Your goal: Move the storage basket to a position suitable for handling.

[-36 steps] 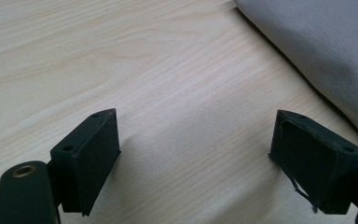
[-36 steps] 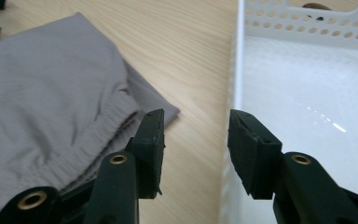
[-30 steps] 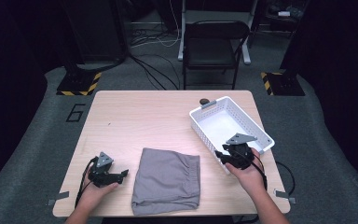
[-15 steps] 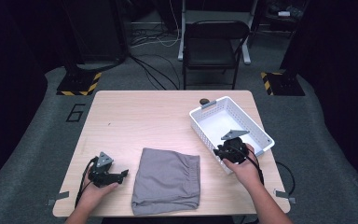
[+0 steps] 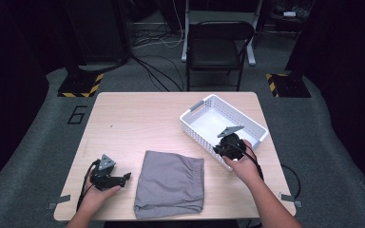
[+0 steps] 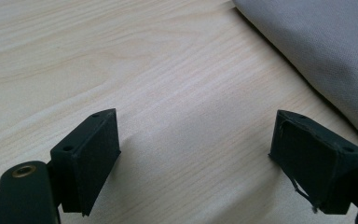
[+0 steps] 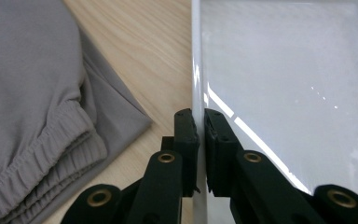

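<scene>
A white plastic basket [image 5: 196,106] stands on the right half of the table. My right gripper [image 5: 217,149] is at its near wall. In the right gripper view, my right gripper [image 7: 200,126] has just been closing, and its pads now press on both sides of the thin basket wall [image 7: 196,70]. A folded grey garment with an elastic waistband [image 5: 171,183] lies at the front middle; its corner [image 7: 32,93] is left of the basket. My left gripper [image 5: 127,176] rests on the table left of the garment. Its jaws [image 6: 196,135] stand wide open over bare wood, and the garment's edge [image 6: 326,46] is close by.
The wooden table [image 5: 133,118] has free room at the back and left. The basket's floor [image 7: 284,93] holds nothing. A black chair [image 5: 217,47] stands behind the table, with cables on the dark floor around it.
My right hand has moved left along the basket's near side and its jaws have closed on the wall. The basket has shifted slightly left. The left gripper has stayed in place.
</scene>
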`<act>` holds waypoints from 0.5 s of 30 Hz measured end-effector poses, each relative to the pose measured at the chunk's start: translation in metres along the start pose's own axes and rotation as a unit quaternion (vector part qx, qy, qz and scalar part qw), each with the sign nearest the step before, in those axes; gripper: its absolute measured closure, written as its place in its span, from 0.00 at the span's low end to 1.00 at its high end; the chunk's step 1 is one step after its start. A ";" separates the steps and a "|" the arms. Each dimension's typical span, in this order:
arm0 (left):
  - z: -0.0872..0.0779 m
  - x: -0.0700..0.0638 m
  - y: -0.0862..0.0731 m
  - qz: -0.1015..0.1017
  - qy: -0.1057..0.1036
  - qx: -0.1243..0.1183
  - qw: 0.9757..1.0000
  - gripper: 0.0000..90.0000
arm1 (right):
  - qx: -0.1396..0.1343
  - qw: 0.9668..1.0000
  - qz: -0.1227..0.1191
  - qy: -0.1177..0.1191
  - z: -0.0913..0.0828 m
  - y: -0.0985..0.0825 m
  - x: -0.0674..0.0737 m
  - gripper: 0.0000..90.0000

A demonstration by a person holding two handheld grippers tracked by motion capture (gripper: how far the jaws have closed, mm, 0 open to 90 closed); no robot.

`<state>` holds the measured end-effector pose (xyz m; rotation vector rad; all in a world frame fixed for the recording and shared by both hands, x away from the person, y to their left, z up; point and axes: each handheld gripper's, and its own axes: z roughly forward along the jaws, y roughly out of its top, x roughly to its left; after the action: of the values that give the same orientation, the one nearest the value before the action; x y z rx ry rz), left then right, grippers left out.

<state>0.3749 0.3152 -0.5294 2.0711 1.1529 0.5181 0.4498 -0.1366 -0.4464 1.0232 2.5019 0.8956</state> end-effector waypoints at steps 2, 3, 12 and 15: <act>0.000 0.000 0.000 0.000 0.000 0.000 1.000 0.17 | 0.000 1.000 -0.014 0.011 0.004 0.004 0.002 0.94; 0.000 0.000 0.000 0.000 0.000 0.000 1.000 0.17 | 0.000 1.000 -0.014 0.011 0.004 0.004 0.002 0.94; 0.000 0.000 0.000 0.001 0.000 -0.001 1.000 0.17 | -0.002 0.999 -0.037 0.037 0.017 0.022 0.009 0.94; 0.000 0.000 0.000 0.001 0.000 -0.001 1.000 0.17 | -0.012 0.999 -0.024 0.036 0.015 0.024 0.009 0.79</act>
<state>0.3749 0.3152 -0.5294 2.0709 1.1504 0.5185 0.4628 -0.1106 -0.4428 0.9357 2.5559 0.9613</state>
